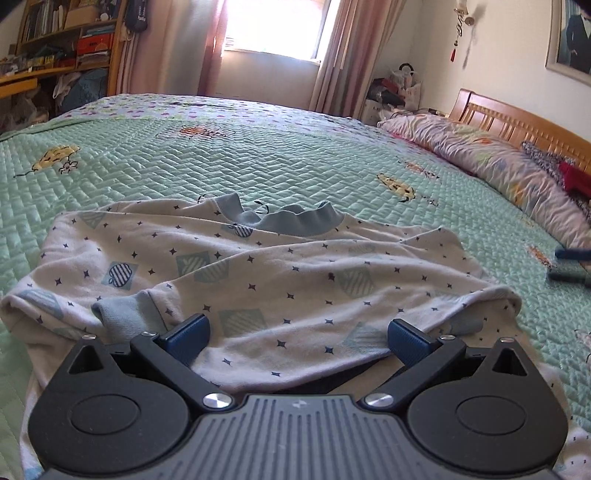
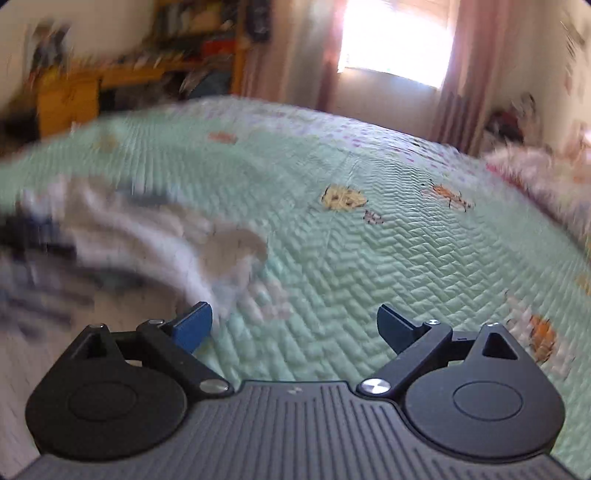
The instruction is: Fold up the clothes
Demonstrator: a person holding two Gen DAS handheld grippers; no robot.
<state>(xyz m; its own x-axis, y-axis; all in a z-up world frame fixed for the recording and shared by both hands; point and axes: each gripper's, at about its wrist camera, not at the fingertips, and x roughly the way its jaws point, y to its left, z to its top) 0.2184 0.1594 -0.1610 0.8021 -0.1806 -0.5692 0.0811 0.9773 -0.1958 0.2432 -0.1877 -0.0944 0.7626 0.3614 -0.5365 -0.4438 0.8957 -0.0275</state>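
Note:
A white top (image 1: 280, 280) with small dark stars, pale blue squares and a blue collar (image 1: 295, 219) lies crumpled on the green quilted bedspread (image 1: 258, 155). A blue cuff (image 1: 125, 314) shows at its near left. My left gripper (image 1: 297, 336) hovers at the top's near edge, its blue pads (image 1: 188, 336) far apart and loose cloth lying between them, unpressed. My right gripper (image 2: 295, 325) stands wide open over bare bedspread (image 2: 406, 258), with nothing between its fingers. The top (image 2: 147, 236) is a blurred shape to its left.
A flowered pillow (image 1: 491, 158) and a wooden headboard (image 1: 517, 125) run along the right side of the bed. A bookshelf and desk (image 1: 62, 40) stand at the far left. A curtained window (image 1: 273, 29) is beyond the bed, and bedside clutter (image 1: 399, 88) fills the far right corner.

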